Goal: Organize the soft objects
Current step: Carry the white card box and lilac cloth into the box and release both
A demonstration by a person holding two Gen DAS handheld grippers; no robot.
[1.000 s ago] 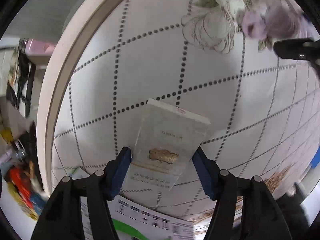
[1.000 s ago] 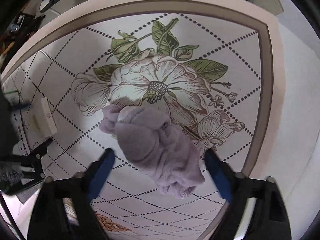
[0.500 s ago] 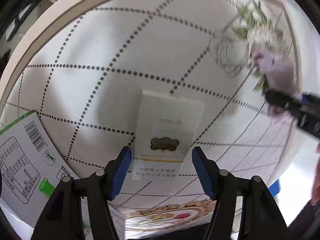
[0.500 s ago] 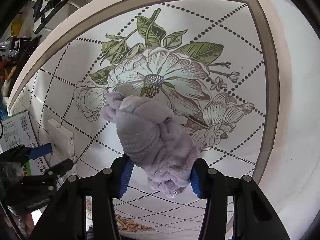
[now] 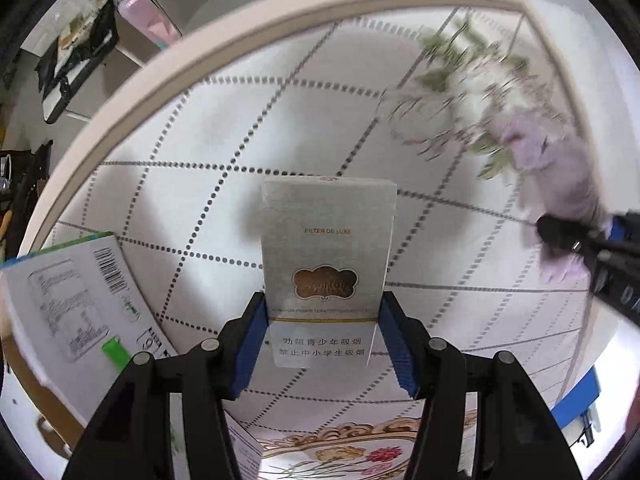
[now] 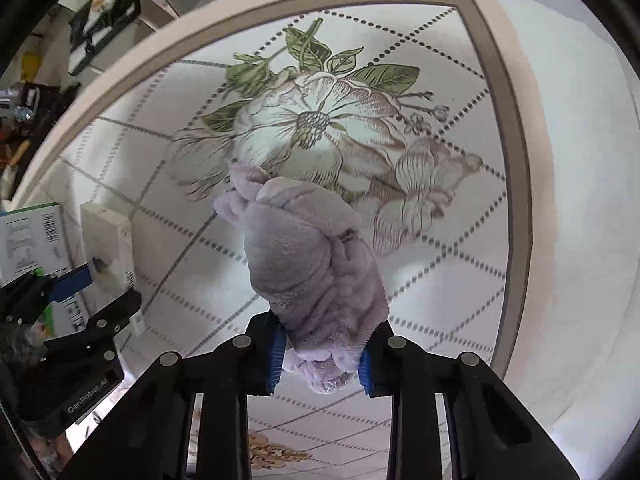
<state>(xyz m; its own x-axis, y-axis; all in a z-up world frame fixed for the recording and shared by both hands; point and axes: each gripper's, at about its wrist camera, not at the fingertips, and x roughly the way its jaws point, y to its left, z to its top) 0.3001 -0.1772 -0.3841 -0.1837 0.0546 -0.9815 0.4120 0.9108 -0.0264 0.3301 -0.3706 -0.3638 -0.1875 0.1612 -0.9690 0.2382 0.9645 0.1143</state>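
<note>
My left gripper (image 5: 322, 312) is shut on a white cigarette pack (image 5: 326, 256) with a gold emblem and holds it above the tablecloth. My right gripper (image 6: 322, 346) is shut on a bunched lilac fleece cloth (image 6: 308, 256) and holds it over the flower print. The cloth also shows blurred at the right of the left wrist view (image 5: 560, 184), with the right gripper's fingers (image 5: 568, 236) on it. The pack and the left gripper show at the left of the right wrist view (image 6: 108, 240).
A white and green carton (image 5: 68, 300) lies at the left, also seen in the right wrist view (image 6: 28, 240). The table (image 6: 516, 128) has a patterned cloth with a beige border. Clutter stands beyond the far left edge (image 5: 76, 52).
My right gripper has closed on the lilac cloth and lifted it. My left gripper has lifted and turned the pack, so the carton now shows at the left.
</note>
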